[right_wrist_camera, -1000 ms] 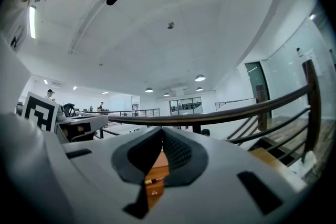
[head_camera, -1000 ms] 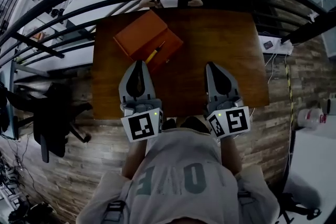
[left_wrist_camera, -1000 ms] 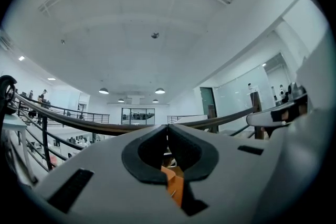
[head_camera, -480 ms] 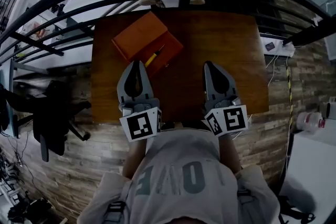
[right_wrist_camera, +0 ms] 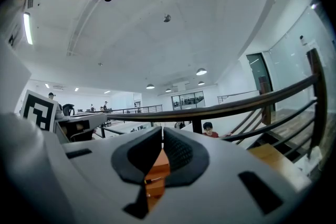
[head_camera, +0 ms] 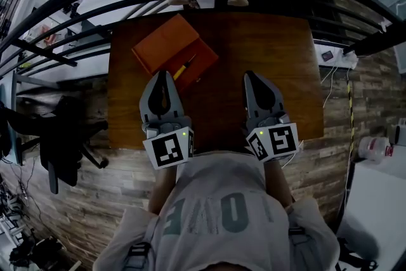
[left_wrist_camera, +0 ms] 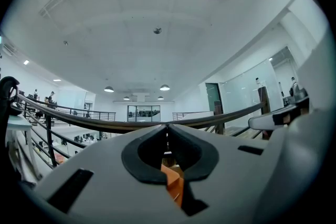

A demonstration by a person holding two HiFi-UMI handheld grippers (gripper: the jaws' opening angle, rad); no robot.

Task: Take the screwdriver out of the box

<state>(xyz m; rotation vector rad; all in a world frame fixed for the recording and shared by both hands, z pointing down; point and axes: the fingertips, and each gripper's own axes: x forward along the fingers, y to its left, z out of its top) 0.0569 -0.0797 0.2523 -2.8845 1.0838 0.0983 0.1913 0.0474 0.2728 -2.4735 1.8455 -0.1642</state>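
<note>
Where the box point(head_camera: 166, 41) lies: open, on the table's point(head_camera: 273, 41) far-left part.
Screwdriver point(head_camera: 184, 66): inside the box.
Left gripper point(head_camera: 162, 75): jaws together, empty.
Right gripper point(head_camera: 250, 76): jaws together, empty.

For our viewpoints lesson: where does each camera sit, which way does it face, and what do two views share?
Head view: on the person's head, facing steeply down at the wooden table, orange box and screwdriver; shows shirt, left claw, right claw.
Left gripper view: on the left claw, facing level along its shut jaws towards the railing.
Right gripper view: on the right claw, likewise level, jaws shut.
Shared: both gripper views glimpse the orange box.
</note>
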